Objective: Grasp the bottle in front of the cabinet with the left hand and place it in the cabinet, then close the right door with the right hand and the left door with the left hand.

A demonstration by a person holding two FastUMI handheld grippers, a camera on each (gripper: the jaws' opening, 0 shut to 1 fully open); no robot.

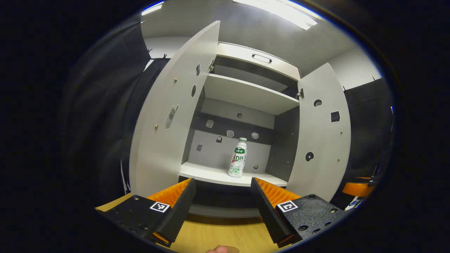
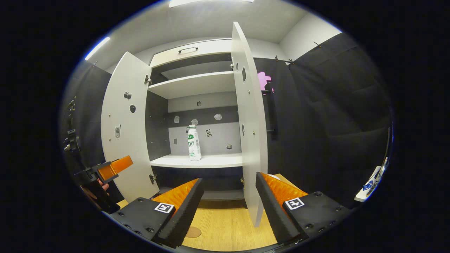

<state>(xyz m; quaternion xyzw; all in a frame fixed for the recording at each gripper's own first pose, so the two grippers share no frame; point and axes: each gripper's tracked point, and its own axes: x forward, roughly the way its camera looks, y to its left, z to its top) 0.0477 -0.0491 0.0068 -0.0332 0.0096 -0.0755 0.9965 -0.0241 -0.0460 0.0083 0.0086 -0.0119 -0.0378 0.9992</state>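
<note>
The bottle (image 1: 238,158) stands upright on the cabinet's (image 1: 246,95) lower shelf — both doors open, both tools spread, empty.

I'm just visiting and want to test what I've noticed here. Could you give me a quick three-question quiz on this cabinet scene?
1. True or false: the bottle stands upright on the cabinet's lower shelf.
2. Which doors are open? A) the left door only B) the right door only C) both
3. Fill in: both the left gripper and the right gripper have their jaws ____ and empty.

Key: 1 true. 2 C: the left door and the right door both stand open. 3 open.
</note>
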